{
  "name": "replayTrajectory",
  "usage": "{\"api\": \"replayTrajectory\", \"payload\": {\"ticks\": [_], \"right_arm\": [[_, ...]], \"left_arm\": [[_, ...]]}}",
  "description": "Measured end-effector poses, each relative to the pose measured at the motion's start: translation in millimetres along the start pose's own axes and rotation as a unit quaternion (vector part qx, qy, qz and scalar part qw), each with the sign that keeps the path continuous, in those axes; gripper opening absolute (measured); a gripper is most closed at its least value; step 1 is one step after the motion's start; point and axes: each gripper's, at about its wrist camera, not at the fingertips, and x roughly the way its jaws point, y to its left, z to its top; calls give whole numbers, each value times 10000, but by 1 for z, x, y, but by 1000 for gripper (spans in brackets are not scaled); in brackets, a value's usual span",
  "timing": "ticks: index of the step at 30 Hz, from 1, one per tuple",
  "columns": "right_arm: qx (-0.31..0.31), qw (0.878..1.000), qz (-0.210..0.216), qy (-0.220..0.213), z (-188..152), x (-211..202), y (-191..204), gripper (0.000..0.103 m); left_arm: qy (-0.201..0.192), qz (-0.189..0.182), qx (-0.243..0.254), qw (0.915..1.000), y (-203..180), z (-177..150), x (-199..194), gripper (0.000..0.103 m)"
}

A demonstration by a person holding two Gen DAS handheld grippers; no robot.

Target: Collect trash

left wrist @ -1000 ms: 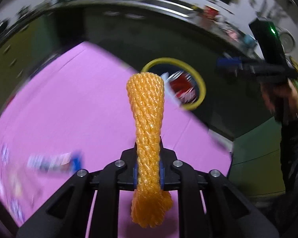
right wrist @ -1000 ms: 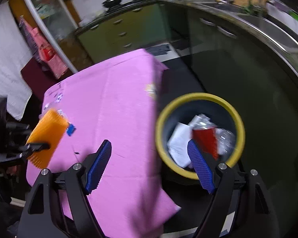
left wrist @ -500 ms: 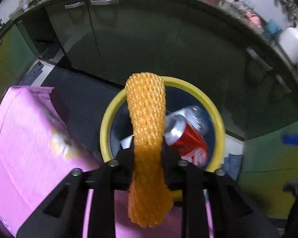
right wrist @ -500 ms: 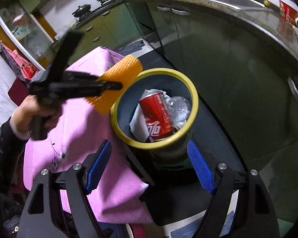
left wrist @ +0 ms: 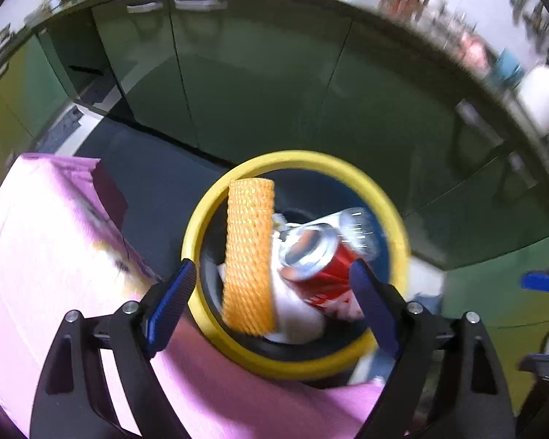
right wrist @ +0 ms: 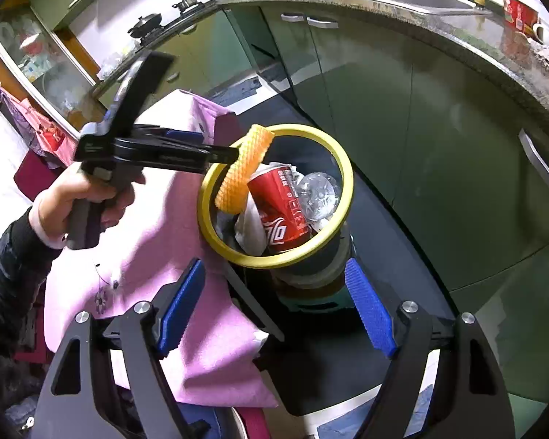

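Observation:
An orange foam net sleeve (left wrist: pixel 249 256) hangs loose over the left inner side of the yellow-rimmed trash bin (left wrist: pixel 391 216). My left gripper (left wrist: pixel 271 270) is right above the bin, its jaws opening wide, with the net between them but untouched by the blue pads. In the right wrist view the net (right wrist: pixel 243 168) droops off the left gripper's tip (right wrist: pixel 216 153) into the bin (right wrist: pixel 344 183). Inside lie a red soda can (right wrist: pixel 282 208), a clear bottle (right wrist: pixel 318 194) and white paper (right wrist: pixel 250 226). My right gripper (right wrist: pixel 274 267) is open and empty, near the bin.
The pink-covered table (right wrist: pixel 157 226) presses against the bin's left side. Green kitchen cabinets (right wrist: pixel 384 109) under a stone counter curve behind the bin, with dark floor (right wrist: pixel 384 226) between. A hand in a dark sleeve (right wrist: pixel 73 201) holds the left gripper.
The left gripper went from over the pink table to above the bin, then its jaws spread and let go of the net, which now drops into the bin. The right gripper's view swung toward the bin.

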Motion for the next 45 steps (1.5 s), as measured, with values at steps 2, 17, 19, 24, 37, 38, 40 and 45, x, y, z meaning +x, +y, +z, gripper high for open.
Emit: {"api": "replayTrajectory", "payload": {"ticks": [2,17,19,24,37,38,40,45], "right_arm": [[-50,10000,3,-16,-2,-4,6,78],[-1941,9782,559,491,-3,61,173,83],[-2506,9621,836,680,-2,91,224,83],[-3707,9159,1276,862,-1,153,329,83],[-4787,8622,947,1364,0,256,432,64],[-4774,8625,927,1401,0,259,430,62],[-4762,8626,907,1448,0,261,428,58],[-4716,8649,874,1480,-1,264,428,51]], "left_arm": [[-352,-68,-129,9993,3,-16,-32,83],[-2071,1474,-1975,9468,105,-282,-228,94],[-2253,1567,-2449,9299,122,-323,-251,94],[-2425,2156,-3032,8960,141,-394,-293,94],[-2618,1963,-3164,8904,153,-431,-304,95],[-2598,1955,-3148,8917,153,-429,-301,95],[-2516,1926,-3121,8957,155,-427,-295,95],[-2459,1841,-3070,9008,158,-425,-287,96]]}}
